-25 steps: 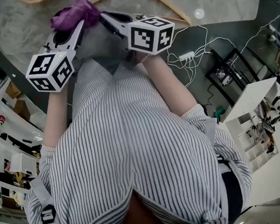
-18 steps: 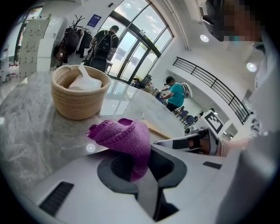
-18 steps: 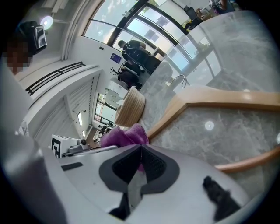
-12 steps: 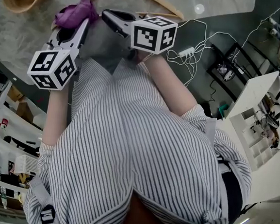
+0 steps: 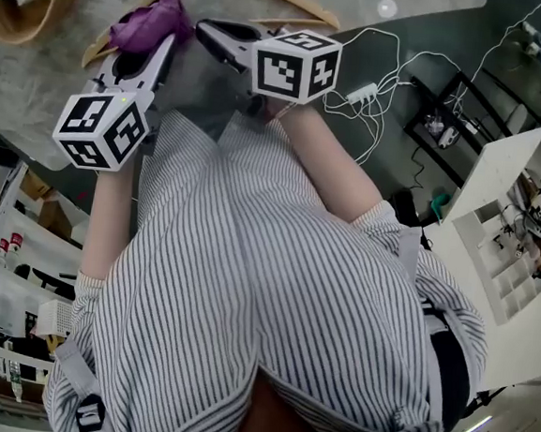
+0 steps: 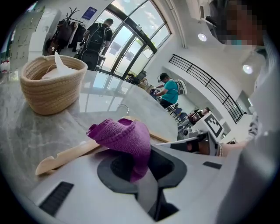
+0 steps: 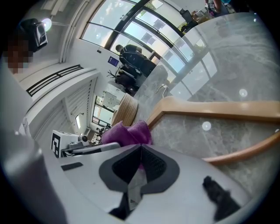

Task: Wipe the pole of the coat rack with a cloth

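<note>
standing at a grey marble table (image 5: pixel 37 86), a person in a striped shirt (image 5: pixel 274 286) holds both tools low over its near edge. the left gripper (image 5: pixel 161 46) has its jaws clamped on a purple knitted cloth (image 5: pixel 146 23). in the left gripper view the cloth (image 6: pixel 124 138) bunches above the dark pads and one fold hangs down between them. the right gripper (image 5: pixel 204 31) points toward the cloth from the right, its tips just beside it. in the right gripper view its jaws are pressed together, with the cloth (image 7: pixel 124 133) showing just past the tips; whether they nip a corner of it cannot be told. a wooden clothes hanger (image 7: pixel 218 109) lies flat on the marble beyond both tools, and the cloth sits over one of its arms. a woven basket (image 6: pixel 48 92) with something white inside stands farther left on the table, well apart from the cloth.
</note>
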{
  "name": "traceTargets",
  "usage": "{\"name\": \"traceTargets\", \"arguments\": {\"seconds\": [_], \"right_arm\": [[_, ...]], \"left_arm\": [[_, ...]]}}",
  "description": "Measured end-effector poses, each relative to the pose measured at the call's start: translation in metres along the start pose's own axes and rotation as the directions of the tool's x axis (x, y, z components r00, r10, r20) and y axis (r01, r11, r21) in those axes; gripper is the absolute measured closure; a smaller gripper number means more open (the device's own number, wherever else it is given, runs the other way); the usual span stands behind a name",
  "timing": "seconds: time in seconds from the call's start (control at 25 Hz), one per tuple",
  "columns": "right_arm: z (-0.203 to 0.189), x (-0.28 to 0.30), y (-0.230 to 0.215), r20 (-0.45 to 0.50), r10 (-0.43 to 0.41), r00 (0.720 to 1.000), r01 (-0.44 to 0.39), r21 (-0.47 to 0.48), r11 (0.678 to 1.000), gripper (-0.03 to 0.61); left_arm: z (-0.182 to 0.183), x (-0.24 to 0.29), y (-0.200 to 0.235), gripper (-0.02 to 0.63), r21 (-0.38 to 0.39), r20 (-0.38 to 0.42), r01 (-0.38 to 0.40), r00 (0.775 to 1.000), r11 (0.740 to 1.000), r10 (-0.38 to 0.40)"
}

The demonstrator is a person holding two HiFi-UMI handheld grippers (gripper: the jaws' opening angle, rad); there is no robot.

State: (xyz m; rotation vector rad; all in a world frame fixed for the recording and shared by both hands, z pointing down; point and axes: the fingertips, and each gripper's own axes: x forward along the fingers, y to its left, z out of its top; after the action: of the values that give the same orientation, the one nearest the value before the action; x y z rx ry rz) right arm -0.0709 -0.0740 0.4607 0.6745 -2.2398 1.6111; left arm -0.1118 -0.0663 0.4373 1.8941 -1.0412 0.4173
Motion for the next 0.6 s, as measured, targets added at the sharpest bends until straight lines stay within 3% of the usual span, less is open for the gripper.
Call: {"name": "traceTargets", "arguments": {"seconds": [0.6], "right_arm": [[-0.005, -0.046, -0.036, 0.018, -0.004, 1.000, 0.003, 0.058, 0.998, 0.563]], "left_arm": [[0.000, 0.043, -0.046, 0.531, 0.024, -0.028, 0.046, 0.999, 0.999, -0.045]]}}
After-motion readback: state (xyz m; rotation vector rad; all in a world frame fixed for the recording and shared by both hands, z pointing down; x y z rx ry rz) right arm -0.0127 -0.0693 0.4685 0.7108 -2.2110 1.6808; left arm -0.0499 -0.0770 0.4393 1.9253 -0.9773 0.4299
